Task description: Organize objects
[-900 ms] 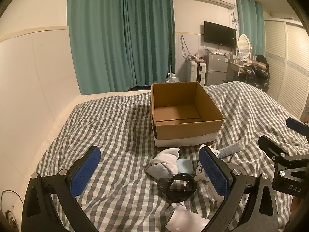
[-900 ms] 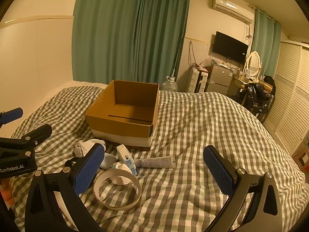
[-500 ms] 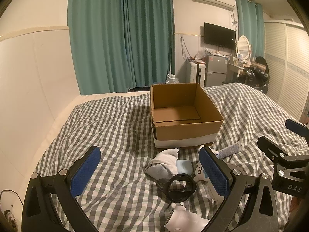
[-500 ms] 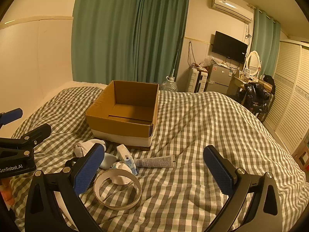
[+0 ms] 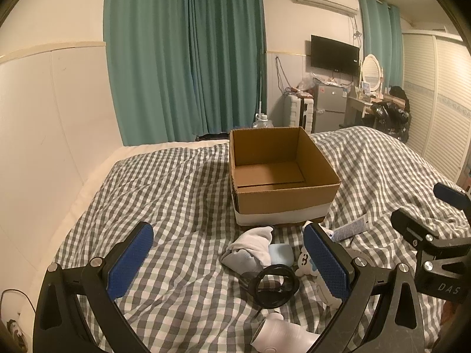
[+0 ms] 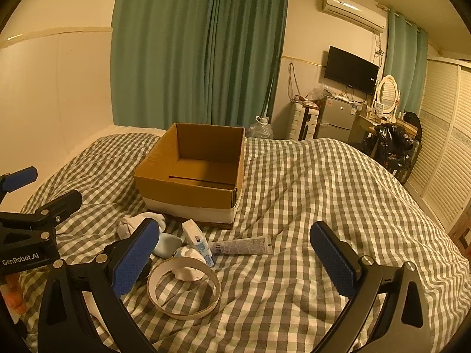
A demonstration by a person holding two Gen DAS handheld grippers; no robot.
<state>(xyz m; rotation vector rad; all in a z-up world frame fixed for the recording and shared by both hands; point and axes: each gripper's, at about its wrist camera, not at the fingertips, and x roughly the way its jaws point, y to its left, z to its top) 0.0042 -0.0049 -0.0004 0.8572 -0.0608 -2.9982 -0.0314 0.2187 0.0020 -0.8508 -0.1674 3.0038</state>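
Observation:
An open, empty cardboard box (image 5: 282,200) (image 6: 188,191) stands on the checked bedspread. In front of it lie rolled white socks (image 5: 250,250) (image 6: 138,223), a pale blue pad (image 5: 281,253), a black ring (image 5: 275,286), a small white plush toy (image 5: 303,260), a white tube (image 6: 241,247) (image 5: 350,229), a small white bottle (image 6: 197,239) and a beige tape ring (image 6: 184,288). My left gripper (image 5: 229,261) hovers open above the socks and black ring. My right gripper (image 6: 235,259) is open near the tube, holding nothing.
A white round object (image 5: 279,335) lies at the near edge. The bed meets a padded wall (image 5: 44,147) on the left. Green curtains (image 5: 182,58), a TV (image 6: 350,69), a small fridge (image 6: 335,117) and a dressing table stand beyond the bed.

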